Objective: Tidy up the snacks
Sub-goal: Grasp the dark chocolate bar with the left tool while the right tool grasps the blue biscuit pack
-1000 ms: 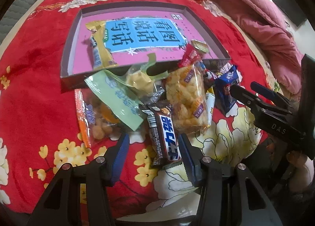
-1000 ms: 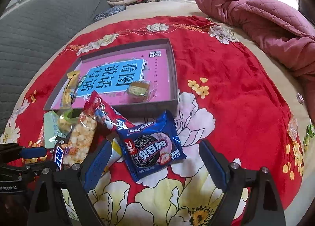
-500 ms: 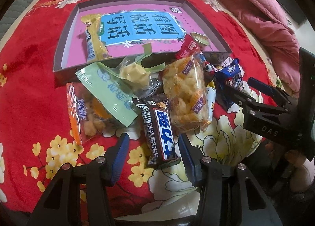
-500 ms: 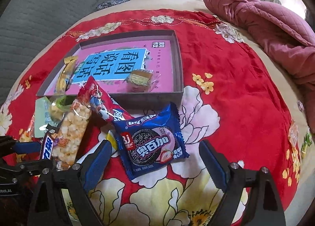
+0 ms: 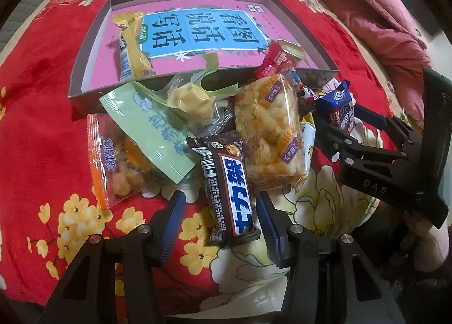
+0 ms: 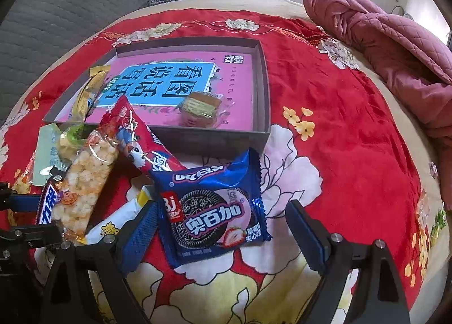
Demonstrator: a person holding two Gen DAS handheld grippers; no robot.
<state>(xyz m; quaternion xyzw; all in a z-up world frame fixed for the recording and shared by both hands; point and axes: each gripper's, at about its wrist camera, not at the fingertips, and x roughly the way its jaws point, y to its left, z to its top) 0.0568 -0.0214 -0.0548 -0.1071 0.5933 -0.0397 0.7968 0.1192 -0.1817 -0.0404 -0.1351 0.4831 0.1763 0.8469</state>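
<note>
Surface: a bed under a red floral bedspread (image 6: 339, 98), with a pink quilt (image 6: 395, 41) bunched at its far right.
Box: a shallow grey cardboard tray (image 6: 262, 75) lies on the bedspread, its floor covered by a pink and blue printed sheet.
Inside the box: a yellow wrapped bar (image 5: 131, 41) lies along the left side; a clear-wrapped wafer biscuit (image 6: 200, 106) sits near the front wall.
Snack pile: loose packets lie against and in front of the box's near wall.
Chocolate bar: a dark brown bar with a blue and white label (image 5: 228, 188) lies on the bedspread at the front of the pile.
Left gripper (image 5: 220, 216): its blue fingers (image 5: 175, 211) stand apart on either side of the chocolate bar's near end, a gap on each side, nothing gripped.
Puffed snack: a clear bag of puffed corn pieces (image 5: 268, 132) lies just right of the chocolate bar.
Other packets: a pale green sachet (image 5: 152, 132), an orange-edged bag of small round snacks (image 5: 113, 160) and a red packet (image 6: 132, 132) leaning on the box's wall.
Cookie pack: a blue sandwich cookie packet (image 6: 212, 211) lies flat in front of the box.
Right gripper (image 6: 223, 228): fingers spread wide, straddling the cookie packet; the left finger (image 6: 141, 228) is at its edge, the right one clear of it.
</note>
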